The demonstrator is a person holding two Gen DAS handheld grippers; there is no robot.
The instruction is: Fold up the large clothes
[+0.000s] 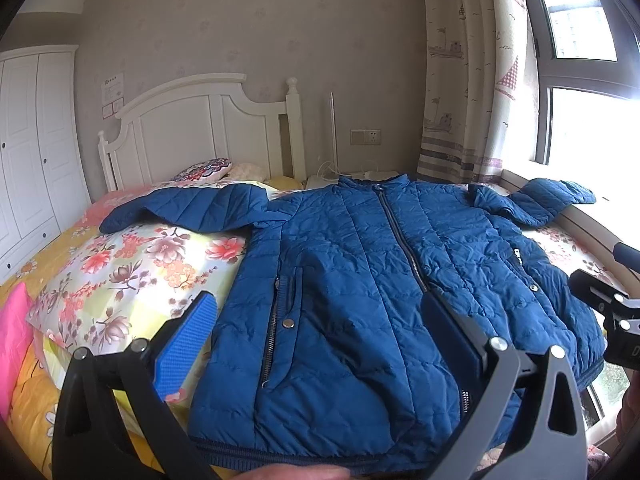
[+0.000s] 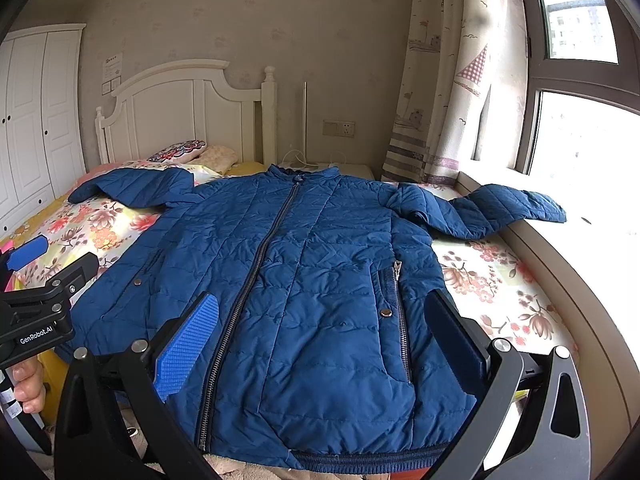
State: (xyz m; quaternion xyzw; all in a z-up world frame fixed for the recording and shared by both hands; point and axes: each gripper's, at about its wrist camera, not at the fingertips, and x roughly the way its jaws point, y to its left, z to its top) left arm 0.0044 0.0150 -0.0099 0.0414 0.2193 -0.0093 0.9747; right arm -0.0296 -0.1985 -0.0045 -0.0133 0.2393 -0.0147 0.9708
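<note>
A large blue quilted jacket (image 1: 360, 272) lies flat, front up and zipped, on the bed, both sleeves spread out; it also shows in the right wrist view (image 2: 312, 280). Its left sleeve (image 1: 188, 204) rests on a floral pillow, its right sleeve (image 2: 500, 208) reaches the window sill. My left gripper (image 1: 320, 320) is open, hovering over the jacket's lower left part. My right gripper (image 2: 324, 320) is open over the lower right part by the pocket zip. Neither holds anything. Each gripper shows at the edge of the other's view.
The bed has a floral cover (image 2: 492, 280) and a floral pillow (image 1: 128, 272). A white headboard (image 1: 200, 128) stands at the back, a wardrobe (image 1: 32, 152) at the left. Curtain (image 2: 452, 80) and window sill (image 2: 560, 272) run along the right.
</note>
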